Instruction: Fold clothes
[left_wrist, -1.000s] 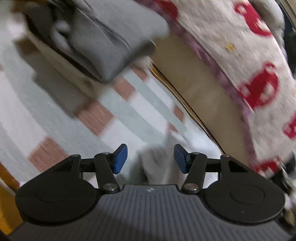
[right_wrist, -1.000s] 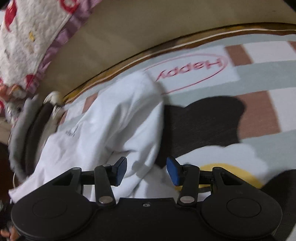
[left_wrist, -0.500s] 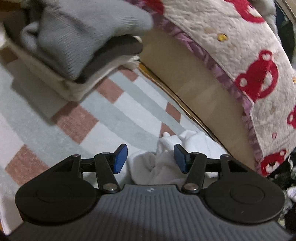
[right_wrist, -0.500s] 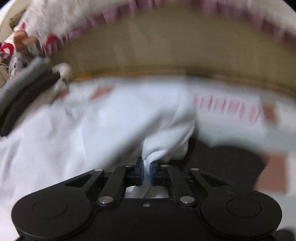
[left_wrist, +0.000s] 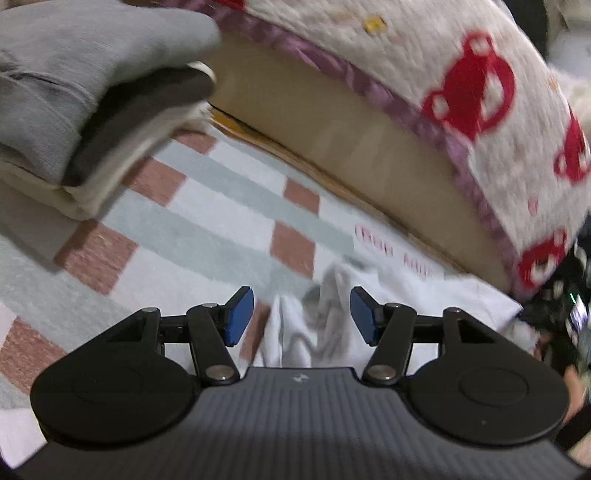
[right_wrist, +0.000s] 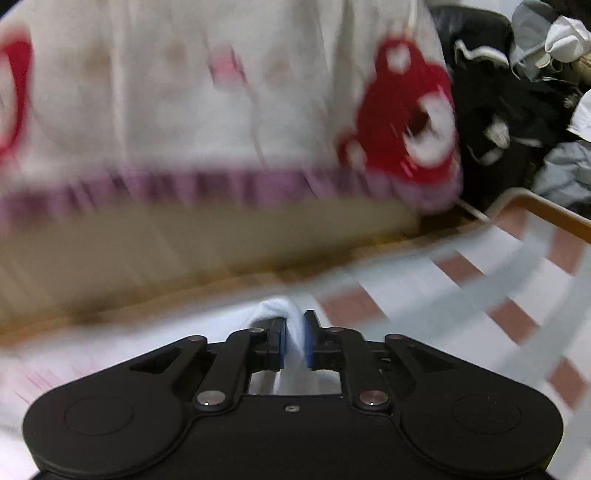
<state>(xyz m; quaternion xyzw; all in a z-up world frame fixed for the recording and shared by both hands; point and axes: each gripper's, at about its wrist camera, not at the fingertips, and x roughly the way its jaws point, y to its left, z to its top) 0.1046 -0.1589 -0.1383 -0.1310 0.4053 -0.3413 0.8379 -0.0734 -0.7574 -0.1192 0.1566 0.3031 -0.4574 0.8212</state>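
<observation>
right gripper pinches a fold of the white garment; left gripper hangs open above its crumpled end.

the right gripper (right_wrist: 294, 341) has its blue pads pressed on a bunched fold of the white garment (right_wrist: 284, 314), the jaws having eased slightly apart just now with the cloth between them. the left gripper (left_wrist: 301, 315) stands about half open, holding nothing, with the garment (left_wrist: 325, 321) lying on the checked mat (left_wrist: 229, 218) below the gap and spreading toward 3 o'clock. a folded stack of clothes (left_wrist: 74, 92) sits at 10 o'clock, a bear-print quilt (left_wrist: 461, 92) at 1 o'clock over a tan bed side. the right view is badly blurred.
</observation>
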